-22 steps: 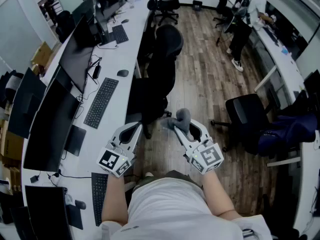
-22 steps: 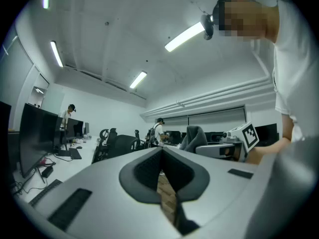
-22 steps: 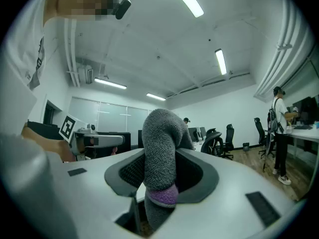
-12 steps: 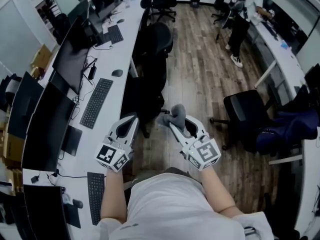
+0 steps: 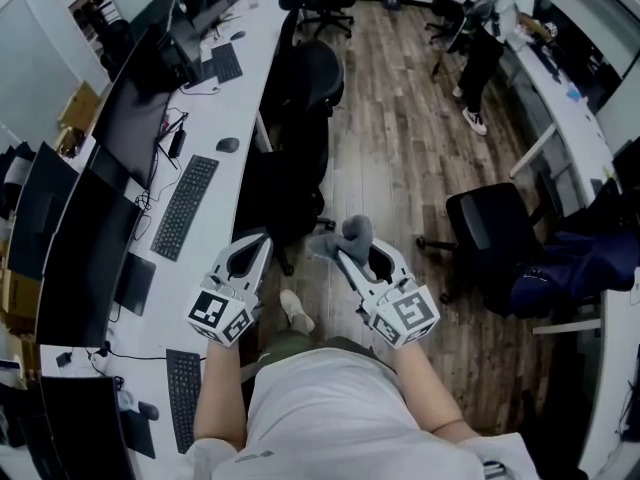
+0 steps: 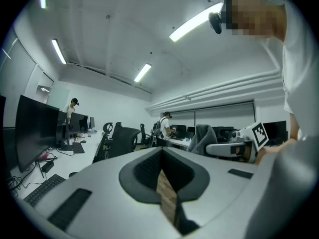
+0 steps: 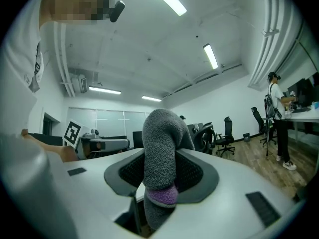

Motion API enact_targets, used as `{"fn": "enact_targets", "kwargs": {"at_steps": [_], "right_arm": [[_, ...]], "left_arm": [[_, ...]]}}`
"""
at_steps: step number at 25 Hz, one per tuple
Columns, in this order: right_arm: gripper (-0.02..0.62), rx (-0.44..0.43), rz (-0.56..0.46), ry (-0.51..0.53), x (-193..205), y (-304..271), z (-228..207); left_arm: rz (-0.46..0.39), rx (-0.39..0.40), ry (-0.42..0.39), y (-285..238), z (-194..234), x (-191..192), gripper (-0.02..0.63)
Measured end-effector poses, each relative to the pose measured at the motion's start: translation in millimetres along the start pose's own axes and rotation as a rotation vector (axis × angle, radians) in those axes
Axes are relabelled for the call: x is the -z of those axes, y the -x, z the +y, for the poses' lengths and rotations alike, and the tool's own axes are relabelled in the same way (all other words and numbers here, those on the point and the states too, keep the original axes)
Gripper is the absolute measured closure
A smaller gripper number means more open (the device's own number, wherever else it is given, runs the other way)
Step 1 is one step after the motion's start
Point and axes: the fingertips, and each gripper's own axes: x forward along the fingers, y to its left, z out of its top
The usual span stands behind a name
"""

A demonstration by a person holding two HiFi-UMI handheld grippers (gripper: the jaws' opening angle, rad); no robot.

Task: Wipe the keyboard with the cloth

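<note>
A black keyboard [image 5: 183,208] lies on the long white desk [image 5: 235,183] at the left, in front of a dark monitor [image 5: 85,253]. Both grippers hang over the wooden floor, to the right of the desk and short of the keyboard. My right gripper [image 5: 348,253] [image 7: 160,158] is shut on a grey cloth [image 5: 352,234] [image 7: 159,133], which stands up between its jaws and shows a purple edge. My left gripper [image 5: 247,256] [image 6: 162,154] is shut with nothing in it, its jaws meeting at the tips.
Black office chairs [image 5: 312,80] [image 5: 488,230] stand by the desk and on the floor to the right. The desk also carries a mouse [image 5: 228,145], a second keyboard [image 5: 183,400] and more monitors [image 5: 140,108]. A person [image 5: 495,18] stands at the far right bench.
The view has shifted forward along the desk, so the keyboard sits a little lower and nearer. A shoe now shows below the grippers. Both grippers keep their pose, with the cloth still held.
</note>
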Motion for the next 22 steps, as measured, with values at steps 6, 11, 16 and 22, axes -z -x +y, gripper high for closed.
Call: {"fn": "enact_targets", "kwargs": {"at_steps": [6, 11, 16, 22], "right_arm": [[0.445, 0.001, 0.056, 0.029, 6.8, -45.0, -12.2], [0.445, -0.010, 0.091, 0.062, 5.2, -117.3, -21.5], [0.445, -0.044, 0.125, 0.061, 9.4, -195.6, -23.0], [0.445, -0.092, 0.184, 0.066, 22.3, -278.3, -15.8]], "left_arm": [[-0.005, 0.012, 0.013, -28.5, 43.3, 6.1, 0.606], [-0.038, -0.016, 0.036, -45.6, 119.2, 0.9, 0.606], [-0.039, -0.082, 0.067, -46.7, 201.3, 4.8, 0.606], [-0.019, -0.166, 0.068, -31.5, 279.5, 15.0, 0.606]]}}
